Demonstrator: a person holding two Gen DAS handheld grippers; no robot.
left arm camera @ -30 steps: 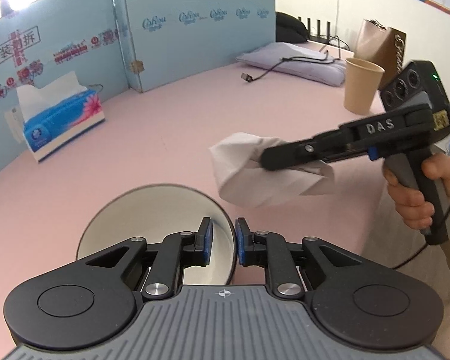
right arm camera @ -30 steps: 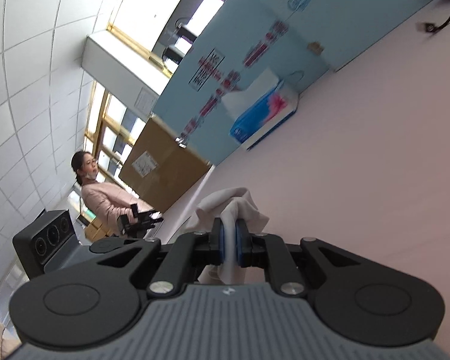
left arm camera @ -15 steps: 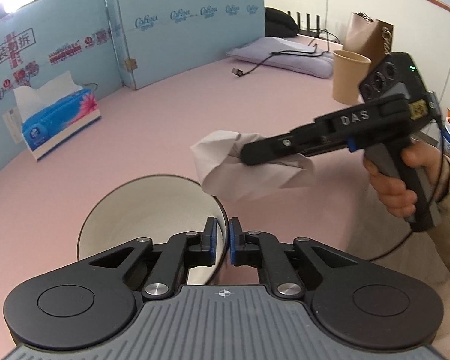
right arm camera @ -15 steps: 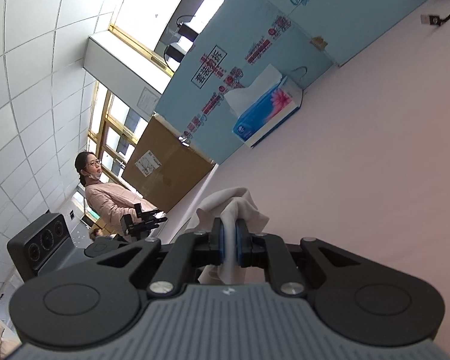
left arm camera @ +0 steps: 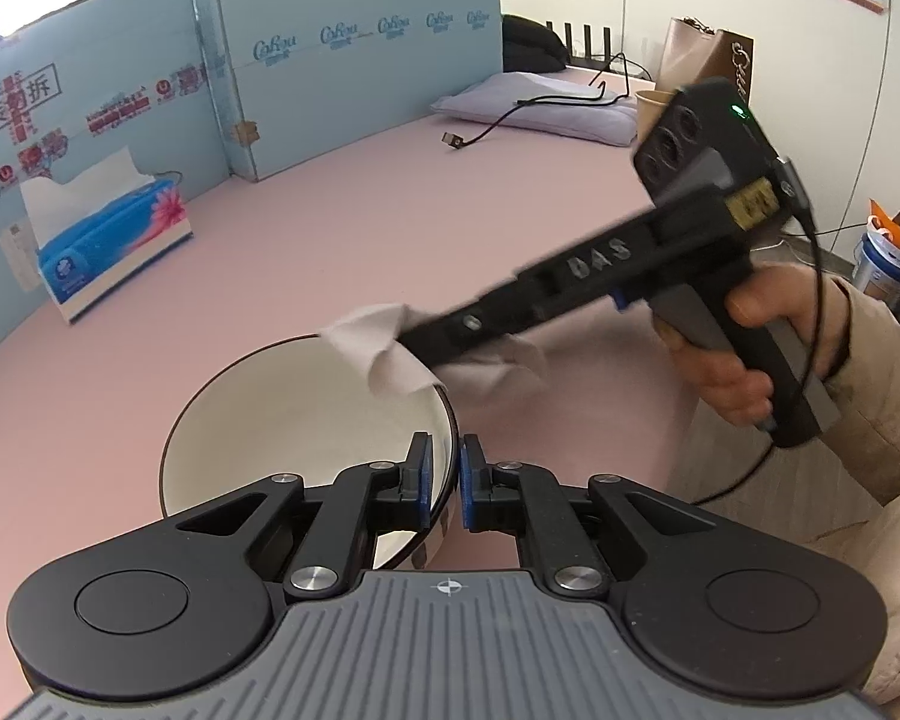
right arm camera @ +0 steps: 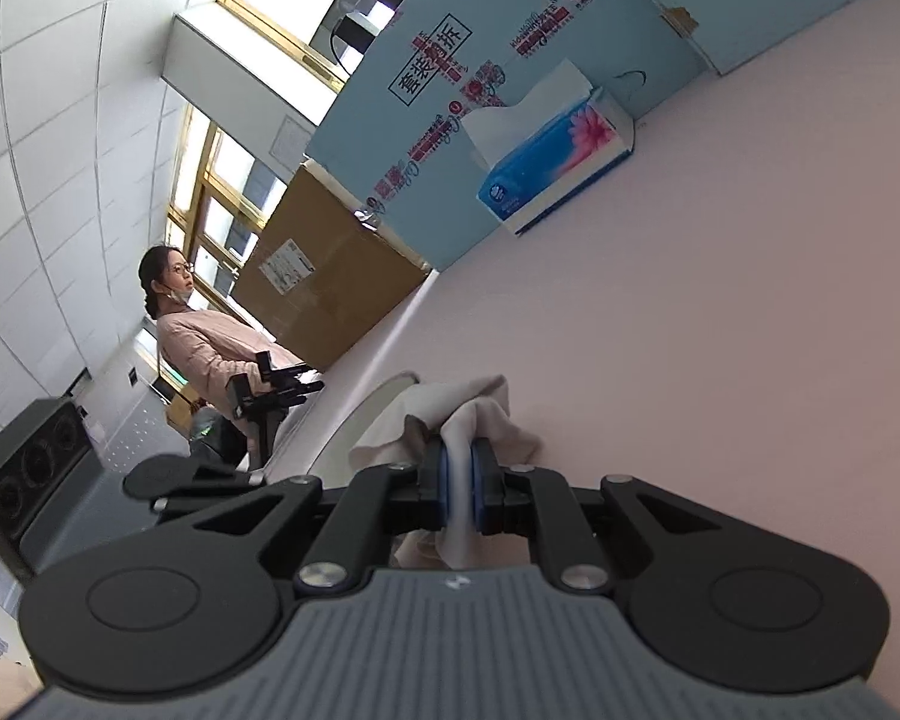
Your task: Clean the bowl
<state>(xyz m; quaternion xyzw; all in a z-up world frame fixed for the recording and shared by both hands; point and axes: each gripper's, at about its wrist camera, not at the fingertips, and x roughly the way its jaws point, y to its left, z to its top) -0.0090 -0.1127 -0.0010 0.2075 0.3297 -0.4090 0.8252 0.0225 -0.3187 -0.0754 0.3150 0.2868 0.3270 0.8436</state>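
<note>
We see a pink surface running back to blue cardboard panels standing along its far edge. A blue tissue box sits near the far left, just before the panels. Toward the far right corner lie a pale cushion with a black cable trailing off it, a paper cup and a brown bag.
</note>
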